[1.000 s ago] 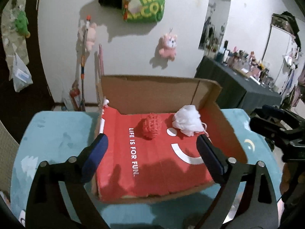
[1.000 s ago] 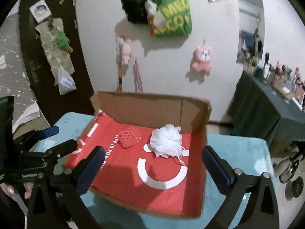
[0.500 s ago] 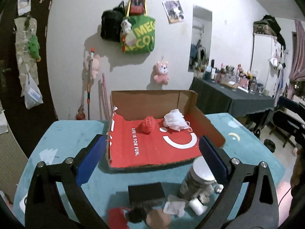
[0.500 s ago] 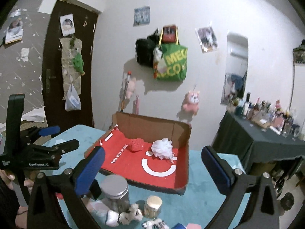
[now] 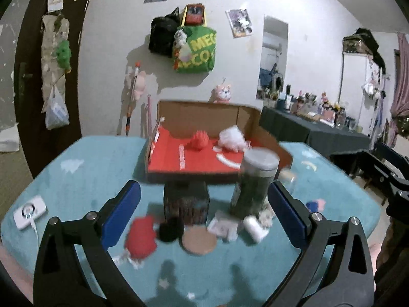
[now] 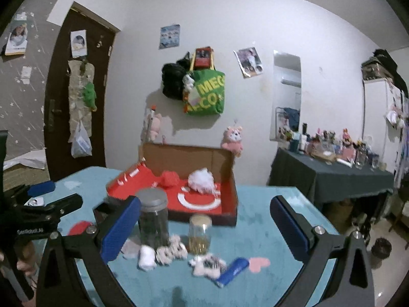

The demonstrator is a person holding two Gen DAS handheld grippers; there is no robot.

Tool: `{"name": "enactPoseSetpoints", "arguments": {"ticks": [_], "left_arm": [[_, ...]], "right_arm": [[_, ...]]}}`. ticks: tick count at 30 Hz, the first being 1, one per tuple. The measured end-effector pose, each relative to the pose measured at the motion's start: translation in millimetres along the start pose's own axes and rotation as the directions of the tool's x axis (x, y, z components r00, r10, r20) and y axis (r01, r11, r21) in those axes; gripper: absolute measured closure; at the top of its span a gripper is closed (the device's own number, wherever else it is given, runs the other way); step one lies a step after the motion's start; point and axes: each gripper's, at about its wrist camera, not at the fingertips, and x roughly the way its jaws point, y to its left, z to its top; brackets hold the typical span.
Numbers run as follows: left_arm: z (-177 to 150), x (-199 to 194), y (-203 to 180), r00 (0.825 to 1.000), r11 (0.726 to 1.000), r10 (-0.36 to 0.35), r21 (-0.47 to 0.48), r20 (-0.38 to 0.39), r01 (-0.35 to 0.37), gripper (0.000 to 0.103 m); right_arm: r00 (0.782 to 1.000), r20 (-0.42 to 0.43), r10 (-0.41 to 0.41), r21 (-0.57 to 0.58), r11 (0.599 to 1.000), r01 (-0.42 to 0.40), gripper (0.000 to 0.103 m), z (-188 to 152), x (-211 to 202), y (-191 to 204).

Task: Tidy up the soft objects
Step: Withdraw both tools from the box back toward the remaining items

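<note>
A teal tablecloth point(image 5: 84, 179) covered the table in a white-walled room, a green tote bag point(image 6: 208, 94) hanging ahead. Beyond the left gripper point(image 5: 204, 209) and right gripper point(image 6: 205, 226), both spread and empty, a cardboard box point(image 6: 228, 171) held a fluffy white bath pouf point(image 6: 202, 180) beside a red mesh pouf point(image 6: 170, 178).

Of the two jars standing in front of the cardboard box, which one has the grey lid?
The taller dark jar, nearer the left gripper, has the grey lid. The shorter clear jar beside it has a tan lid and yellowish contents.
</note>
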Motion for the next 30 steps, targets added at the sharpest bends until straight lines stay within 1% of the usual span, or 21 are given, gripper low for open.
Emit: {"name": "enactPoseSetpoints", "arguments": {"ticks": [2,6,7,10,14,20,26,30], "left_arm": [[-17,5,-3,1.000,1.000,0.017,0.004,-0.019,-0.017,0.002],[-44,23,-4,0.997,1.000,0.019,-0.001,-0.070,-0.019,0.002],[-51,27,-5,0.997,1.000,0.021,-0.004,-0.080,-0.022,0.002],[-69,39,-6,0.994,0.999,0.039,0.009,-0.104,-0.038,0.002],[-85,54,-6,0.989,0.998,0.062,0.023,-0.135,-0.059,0.002],[-95,73,-2,0.979,0.999,0.052,0.004,-0.195,-0.052,0.002],[-91,78,8,0.975,0.996,0.093,0.020,-0.200,-0.091,0.002],[-84,78,16,0.973,0.995,0.103,0.038,-0.206,-0.097,0.002]], "right_arm": [[1.000,-0.026,-0.006,0.011,1.000,0.006,0.000,-15,7,1],[0.996,-0.087,0.007,0.044,0.999,-0.003,0.000,-43,24,1],[0.994,-0.110,0.009,0.056,0.998,-0.003,0.000,-53,30,2],[0.987,-0.161,0.017,0.081,0.997,-0.004,0.000,-71,42,0],[0.974,-0.227,0.021,0.092,0.996,0.000,0.000,-94,57,1],[0.962,-0.273,0.027,0.110,0.994,0.004,0.000,-106,68,-5],[0.951,-0.308,0.015,0.123,0.992,0.024,0.000,-109,77,-16],[0.936,-0.350,0.030,0.145,0.989,0.023,0.000,-107,86,-27]]}}
